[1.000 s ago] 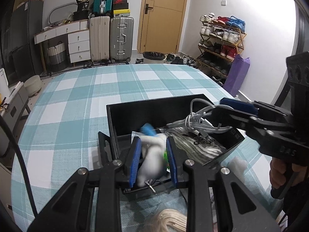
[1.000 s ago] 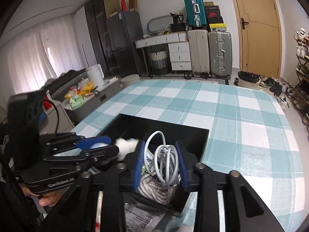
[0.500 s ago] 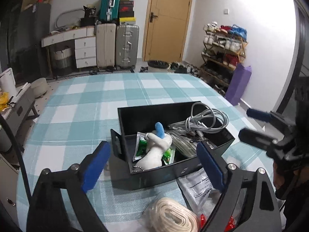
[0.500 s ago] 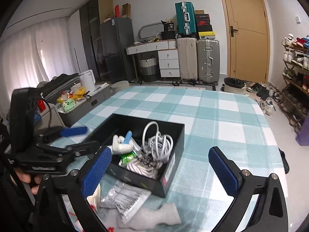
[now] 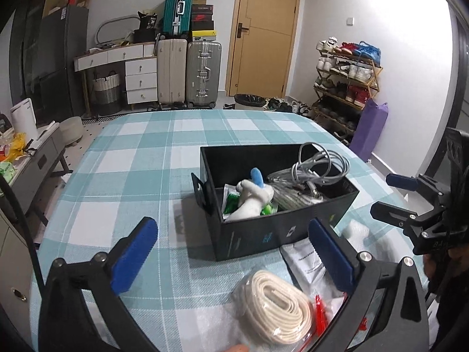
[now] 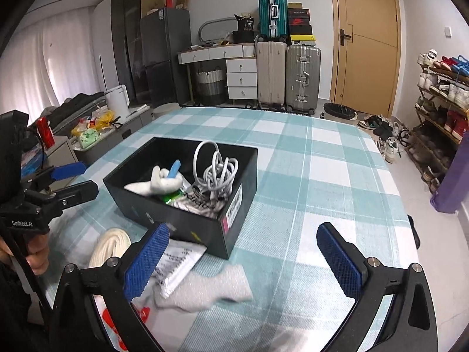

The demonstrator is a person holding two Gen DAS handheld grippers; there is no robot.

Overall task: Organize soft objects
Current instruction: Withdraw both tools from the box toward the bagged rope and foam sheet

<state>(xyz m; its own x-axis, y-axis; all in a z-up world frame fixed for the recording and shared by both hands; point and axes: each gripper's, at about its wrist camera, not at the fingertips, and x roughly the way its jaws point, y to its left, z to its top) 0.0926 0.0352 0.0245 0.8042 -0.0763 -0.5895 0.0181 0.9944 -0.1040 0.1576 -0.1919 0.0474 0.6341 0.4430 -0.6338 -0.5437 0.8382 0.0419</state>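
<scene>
Both tools gape; rope coil point(image 5: 278, 308), packet point(image 6: 176, 264), perhaps sock point(image 6: 211, 290) beside box point(image 5: 263, 234).

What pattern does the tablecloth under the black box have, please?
The tablecloth is teal-and-white check, clearest in the right wrist view.

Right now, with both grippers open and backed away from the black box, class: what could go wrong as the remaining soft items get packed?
1. The white cable loops above the black box rim, so a passing gripper might snag it.
2. The grey sock partly overlaps the clear packet; grasping it may drag the packet along.
3. The cream strap roll could uncoil if pinched by one layer.
</scene>
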